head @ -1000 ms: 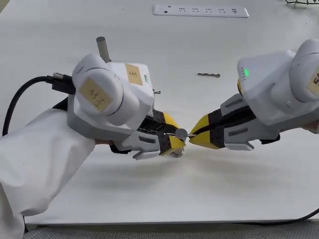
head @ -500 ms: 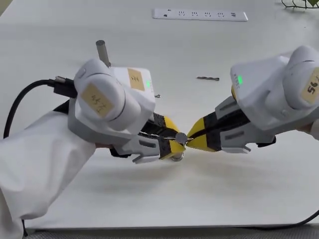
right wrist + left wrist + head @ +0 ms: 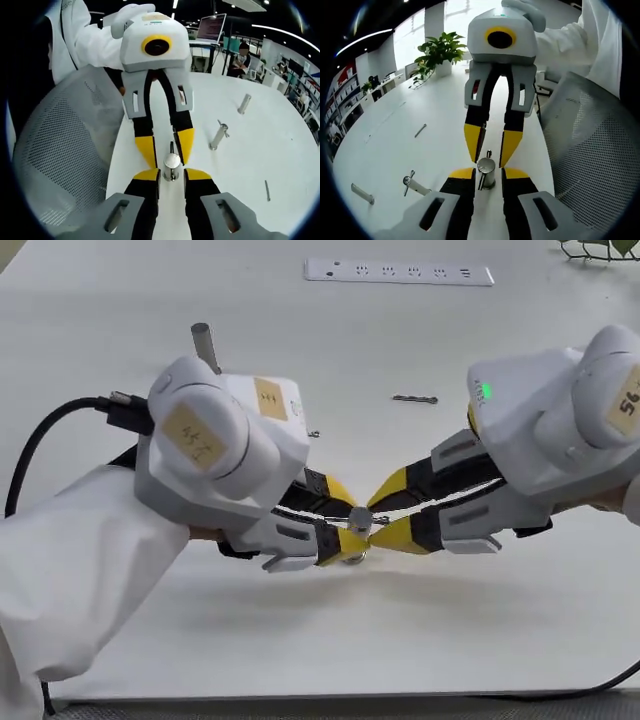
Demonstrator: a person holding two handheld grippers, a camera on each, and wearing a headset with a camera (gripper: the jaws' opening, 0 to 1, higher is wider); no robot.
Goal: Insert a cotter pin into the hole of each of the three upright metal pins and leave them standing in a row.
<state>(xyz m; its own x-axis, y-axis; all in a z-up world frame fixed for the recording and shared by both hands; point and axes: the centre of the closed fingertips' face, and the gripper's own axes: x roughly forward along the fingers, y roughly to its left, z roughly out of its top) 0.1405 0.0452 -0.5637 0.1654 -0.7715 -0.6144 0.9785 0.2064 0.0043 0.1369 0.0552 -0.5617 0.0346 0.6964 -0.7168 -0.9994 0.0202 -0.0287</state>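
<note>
Where the two tools meet: low over the near part of the white desk (image 3: 300,640), tip facing tip, with one metal pin (image 3: 360,524) between them.
Sleeve: a white sleeve (image 3: 70,570) comes in from the near left and ends behind the left tool (image 3: 345,518).
Left tool: its yellow-tipped jaws press on both sides of this metal pin and hold it upright, with the foot of the pin down at the desk.
Right tool: the right tool (image 3: 386,517) comes from the opposite side. Its jaws stand apart, one tip on each side of the pin's top, and they grip nothing.
Cotter pin: a thin cotter pin (image 3: 488,154) sticks out of the upper part of the held pin and seems to pass through it.
Second metal pin: the second metal pin (image 3: 218,136) stands on the desk a little farther, beyond the left tool, with a second cotter pin (image 3: 223,127) across its top.
Loose cotter pin: the loose cotter pin (image 3: 416,398) lies flat on the desk, to the right and well apart from the pins.
Third metal pin: the third metal pin (image 3: 204,340) stands upright, farther back on the left.
Power strip: a white power strip (image 3: 398,271) lies along the far part of the desk.
</note>
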